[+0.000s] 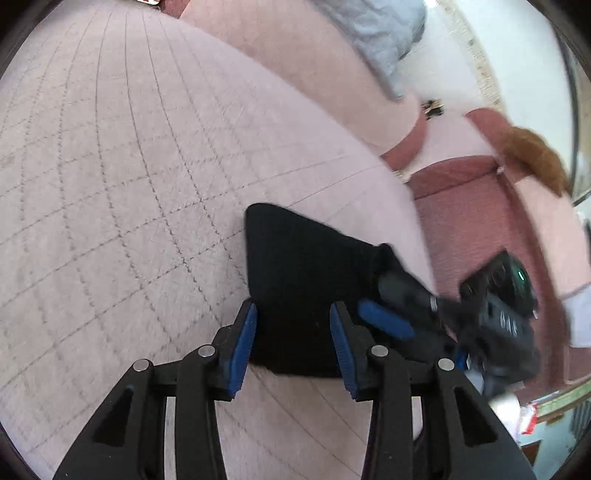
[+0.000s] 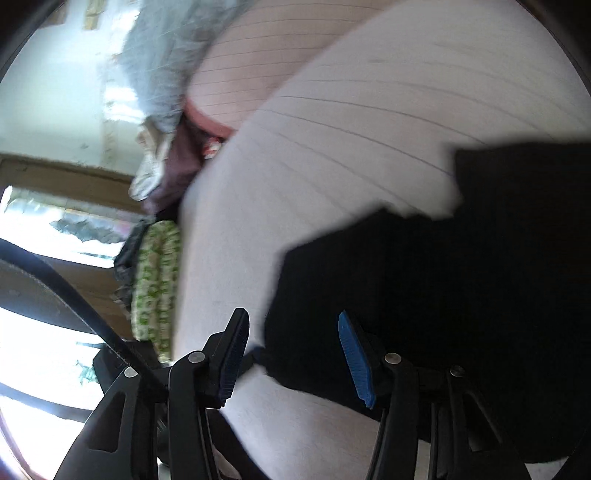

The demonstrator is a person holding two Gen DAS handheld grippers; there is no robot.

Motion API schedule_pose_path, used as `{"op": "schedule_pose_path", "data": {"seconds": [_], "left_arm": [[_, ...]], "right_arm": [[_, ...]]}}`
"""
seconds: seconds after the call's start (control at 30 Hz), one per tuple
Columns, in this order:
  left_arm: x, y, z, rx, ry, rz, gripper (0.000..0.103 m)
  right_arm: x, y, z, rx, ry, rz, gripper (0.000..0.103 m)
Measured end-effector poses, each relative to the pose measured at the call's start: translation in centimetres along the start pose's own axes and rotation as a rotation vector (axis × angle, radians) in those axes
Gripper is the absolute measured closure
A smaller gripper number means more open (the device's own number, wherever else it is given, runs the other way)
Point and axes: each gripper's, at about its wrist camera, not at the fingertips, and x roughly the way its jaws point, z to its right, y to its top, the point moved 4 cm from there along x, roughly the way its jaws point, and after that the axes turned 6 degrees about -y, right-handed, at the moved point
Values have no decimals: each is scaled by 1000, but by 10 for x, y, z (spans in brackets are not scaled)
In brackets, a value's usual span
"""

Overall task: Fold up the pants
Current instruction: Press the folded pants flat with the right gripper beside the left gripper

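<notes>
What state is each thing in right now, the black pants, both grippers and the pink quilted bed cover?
Black pants: folded into a compact bundle, lying on the cover.
Left gripper: open, fingers straddling the pants.
Right gripper: open, over the pants' edge.
Pink quilted bed cover: spread flat.

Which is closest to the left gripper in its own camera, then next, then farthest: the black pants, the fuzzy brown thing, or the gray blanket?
From the left gripper:
1. Black pants, right between its open fingers on the pink quilt.
2. Fuzzy brown thing, off to the right on the pink cushion edge.
3. Gray blanket, up at the top, beyond the quilt.
</notes>
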Motion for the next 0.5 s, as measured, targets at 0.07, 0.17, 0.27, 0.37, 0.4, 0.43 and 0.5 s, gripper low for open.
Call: {"op": "schedule_pose_path", "data": {"seconds": [0.07,0.17,0.27,0.37,0.4,0.43,0.5], "left_arm": [[11,-3,-9,-1,43,-21,60],[10,-7,-13,-10,36,-24,59],[-3,-11,-7,19,77,-49,59],[-18,-12,13,99,102,-26,59],[-23,-14,22,127,106,-18,59],[-29,-17,29,157,109,-12,59],[-35,-22,43,208,115,-2,58]], "right_arm": [[4,-8,18,46,-7,-3,63],[-8,-13,33,75,47,23,64],[-25,-19,32,21,20,84,56],[-49,-30,38,-16,-39,146,52],[-58,-34,41,-18,-44,163,52],[-68,-39,45,-16,-51,183,52],[-85,-48,53,-2,-67,219,51]]}}
